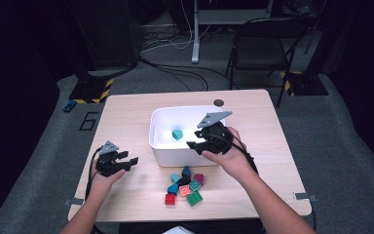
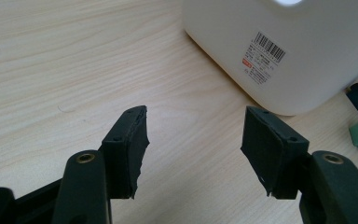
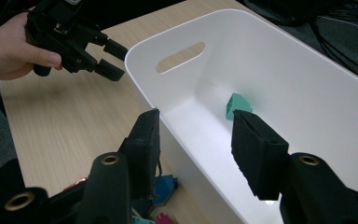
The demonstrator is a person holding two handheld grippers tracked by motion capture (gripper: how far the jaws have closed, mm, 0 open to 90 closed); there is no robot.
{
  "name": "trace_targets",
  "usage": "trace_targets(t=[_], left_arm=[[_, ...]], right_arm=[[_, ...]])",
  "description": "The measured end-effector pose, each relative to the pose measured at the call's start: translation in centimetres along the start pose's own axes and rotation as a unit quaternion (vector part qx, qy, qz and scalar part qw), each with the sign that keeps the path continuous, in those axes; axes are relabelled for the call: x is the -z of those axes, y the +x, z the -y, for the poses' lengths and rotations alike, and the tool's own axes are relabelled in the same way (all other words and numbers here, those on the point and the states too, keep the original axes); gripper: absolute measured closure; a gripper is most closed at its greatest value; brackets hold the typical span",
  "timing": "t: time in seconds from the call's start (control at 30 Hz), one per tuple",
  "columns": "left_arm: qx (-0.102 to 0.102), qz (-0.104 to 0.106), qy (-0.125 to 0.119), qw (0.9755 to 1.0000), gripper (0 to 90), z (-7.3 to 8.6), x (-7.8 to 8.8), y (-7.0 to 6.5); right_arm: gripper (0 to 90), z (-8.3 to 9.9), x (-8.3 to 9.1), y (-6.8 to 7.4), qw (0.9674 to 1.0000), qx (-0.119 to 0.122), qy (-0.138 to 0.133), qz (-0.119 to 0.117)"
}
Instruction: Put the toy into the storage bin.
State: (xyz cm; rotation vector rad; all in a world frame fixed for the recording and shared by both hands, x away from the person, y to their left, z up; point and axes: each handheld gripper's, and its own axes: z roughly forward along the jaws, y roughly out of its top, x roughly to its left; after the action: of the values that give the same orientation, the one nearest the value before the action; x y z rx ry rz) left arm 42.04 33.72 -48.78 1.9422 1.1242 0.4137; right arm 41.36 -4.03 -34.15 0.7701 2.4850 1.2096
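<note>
Dark floor with loose cables and a folding chair (image 1: pixel 265 46) surrounds a light wooden table (image 1: pixel 126 117). At the table's centre stands a white bin (image 1: pixel 175 151), and a single teal block (image 1: pixel 177 134) lies on its floor, toward the wall at nine o'clock; in the right gripper view the same block (image 3: pixel 237 105) rests against the far wall.

Over the bin's near rim, at about four o'clock from the teal block, hangs the right gripper (image 1: pixel 197 141), held in the person's right hand (image 1: pixel 229 158). Its own view shows the jaws standing partly apart with nothing between them, one on each side of the bin's near wall (image 3: pixel 200 154).

At nine o'clock from the bin, well apart from it, the left gripper (image 1: pixel 131 162) sits low over the bare table in the left hand (image 1: pixel 100 178), pointing toward the bin. Its jaws (image 2: pixel 193 149) are parted with a clear gap and empty, only wood grain showing between them, and the bin's labelled side (image 2: pixel 261 58) lies ahead.

At six o'clock from the bin, just in front of it, a cluster of small blocks (image 1: pixel 185 187) in red, green, teal, dark blue and magenta lies on the table, untouched by either gripper.
</note>
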Motion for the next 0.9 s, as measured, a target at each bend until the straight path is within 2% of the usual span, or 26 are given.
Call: trace_targets(t=[0.2, 0.23, 0.47, 0.6, 0.9], left_arm=[[0.0, 0.0, 0.0, 1.0, 40.2, 0.0, 0.0, 0.0], [0.0, 0.0, 0.0, 1.0, 40.2, 0.0, 0.0, 0.0], [-0.001, 0.0, 0.001, 1.0, 40.2, 0.0, 0.0, -0.1], [0.0, 0.0, 0.001, 1.0, 40.2, 0.0, 0.0, 0.0], [0.002, -0.003, -0.002, 1.0, 40.2, 0.1, -0.1, -0.1]], right_arm=[[51.7, 1.3, 0.7, 0.6, 1.0, -0.003, -0.004, 0.002], [51.6, 1.6, 0.8, 0.7, 1.0, 0.003, -0.007, 0.003], [51.8, 3.3, 1.1, 1.6, 1.0, -0.004, -0.009, 0.002], [52.0, 4.4, 0.9, 1.7, 0.9999, -0.004, -0.01, 0.004], [52.2, 7.2, -0.6, 1.7, 0.9997, -0.021, -0.001, 0.007]])
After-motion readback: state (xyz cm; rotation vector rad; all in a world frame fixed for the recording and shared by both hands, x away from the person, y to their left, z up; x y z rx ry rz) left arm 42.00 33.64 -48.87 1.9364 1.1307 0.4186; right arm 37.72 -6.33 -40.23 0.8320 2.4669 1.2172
